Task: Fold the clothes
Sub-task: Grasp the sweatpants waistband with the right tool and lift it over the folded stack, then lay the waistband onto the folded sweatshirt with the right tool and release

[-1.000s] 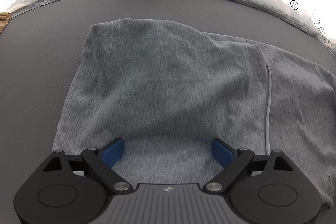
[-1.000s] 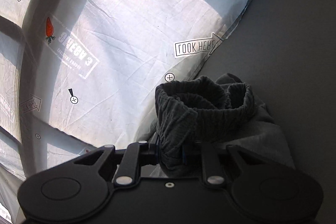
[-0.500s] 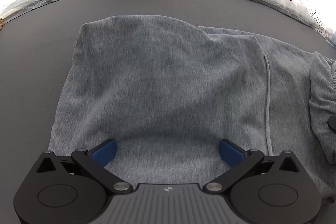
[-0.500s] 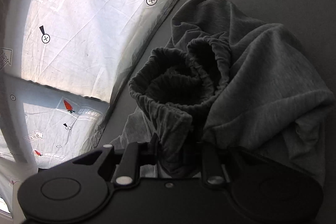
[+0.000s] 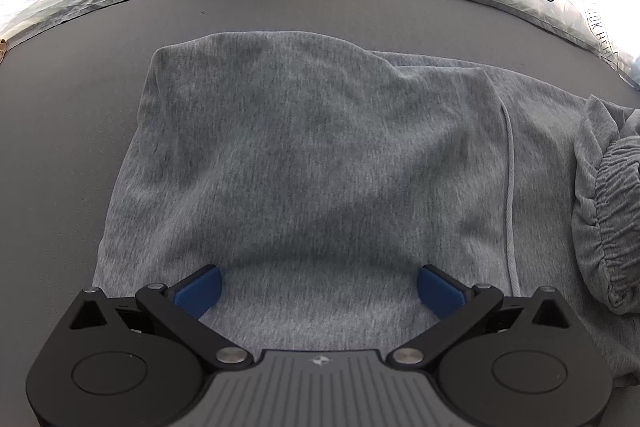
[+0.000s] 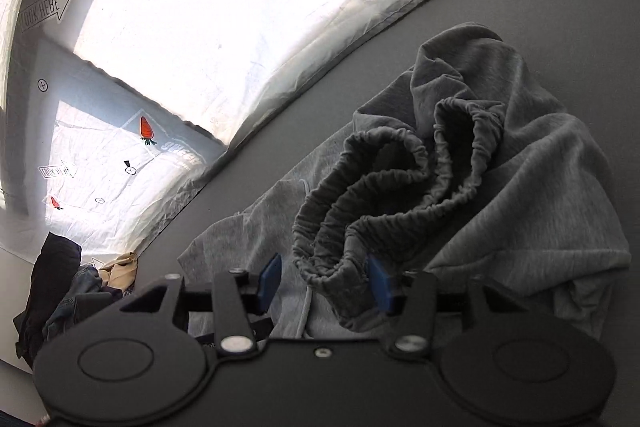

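Now right gripper (image 6: 324,281) is opening around the cuffs (image 6: 384,183); left gripper (image 5: 319,289) is hanging wide, empty, over soft, floppy sweatpants (image 5: 304,155); far-left corner looks graspable.

Looks like a staged data-collection setup, not a lived-in home. I'm working over a plain dark grey counter (image 5: 80,75) edged by a white printed sheet (image 6: 240,39) with crosshair targets, "LOOK HERE" arrows and carrot logos. Spare clothes (image 6: 76,291) sit heaped at the far corner.
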